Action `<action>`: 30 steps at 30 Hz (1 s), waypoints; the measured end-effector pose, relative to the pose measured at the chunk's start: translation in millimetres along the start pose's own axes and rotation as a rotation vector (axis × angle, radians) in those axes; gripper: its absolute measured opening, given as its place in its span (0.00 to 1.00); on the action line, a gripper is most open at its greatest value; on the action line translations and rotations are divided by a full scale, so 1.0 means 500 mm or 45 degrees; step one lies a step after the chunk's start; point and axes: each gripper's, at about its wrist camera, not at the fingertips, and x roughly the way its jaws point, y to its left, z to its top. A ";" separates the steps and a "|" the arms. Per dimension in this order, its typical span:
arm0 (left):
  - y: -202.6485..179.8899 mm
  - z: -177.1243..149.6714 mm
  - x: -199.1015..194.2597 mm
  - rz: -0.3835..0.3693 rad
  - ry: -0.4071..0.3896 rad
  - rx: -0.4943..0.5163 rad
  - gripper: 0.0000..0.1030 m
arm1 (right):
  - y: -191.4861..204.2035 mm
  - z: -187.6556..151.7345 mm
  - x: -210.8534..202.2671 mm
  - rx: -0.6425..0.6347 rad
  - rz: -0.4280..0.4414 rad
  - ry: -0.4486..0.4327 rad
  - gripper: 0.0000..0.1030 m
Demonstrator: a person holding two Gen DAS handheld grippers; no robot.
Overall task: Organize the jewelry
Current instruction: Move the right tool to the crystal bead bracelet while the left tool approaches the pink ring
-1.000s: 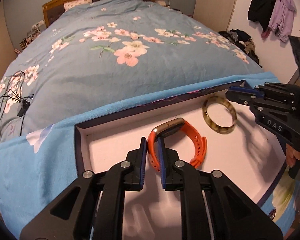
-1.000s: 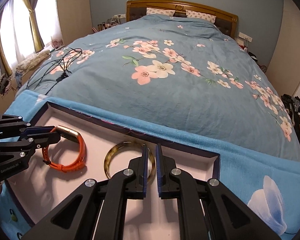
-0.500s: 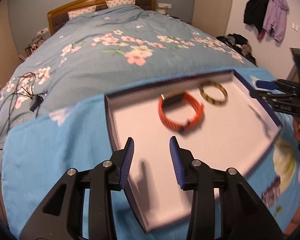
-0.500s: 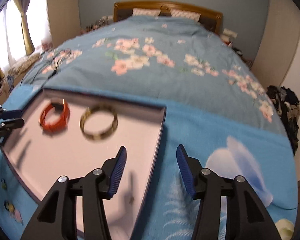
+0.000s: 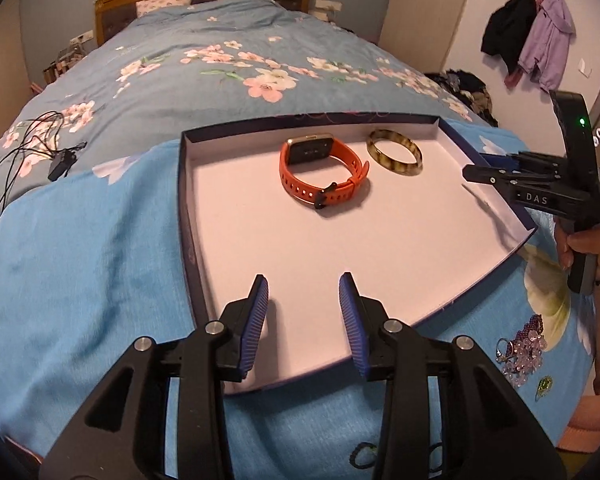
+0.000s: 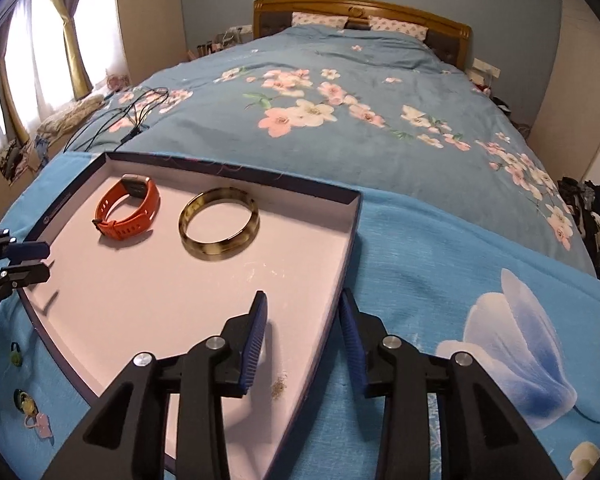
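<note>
A shallow white tray with a dark rim (image 5: 188, 216) (image 6: 350, 232) lies on a light blue cloth on the bed. An orange watch (image 5: 320, 172) (image 6: 126, 210) and a tortoiseshell bangle (image 5: 394, 152) (image 6: 219, 224) lie in its far part, side by side. My left gripper (image 5: 303, 320) is open and empty over the tray's near edge. My right gripper (image 6: 302, 328) is open and empty, straddling the tray's right rim; it also shows in the left wrist view (image 5: 500, 176).
A purple bead cluster with rings (image 5: 524, 344) and a green stone piece (image 5: 544, 386) lie on the cloth right of the tray. Small hair ties and a pink clip (image 6: 38, 426) lie left of it. Black cables (image 5: 28, 148) rest on the flowered quilt.
Both grippers let go, the left of the orange watch and the right of the bangle, opened, and pulled back toward the tray's near side. Watch and bangle stay in the tray.
</note>
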 end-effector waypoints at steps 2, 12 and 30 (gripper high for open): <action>-0.009 -0.012 -0.022 -0.024 -0.039 -0.003 0.38 | 0.001 -0.007 -0.029 0.009 -0.005 -0.050 0.34; -0.091 -0.075 -0.112 -0.111 -0.133 0.111 0.44 | 0.085 -0.141 -0.189 -0.163 0.352 -0.127 0.40; -0.190 -0.185 -0.143 -0.194 -0.102 0.259 0.46 | 0.192 -0.237 -0.183 -0.318 0.437 -0.018 0.26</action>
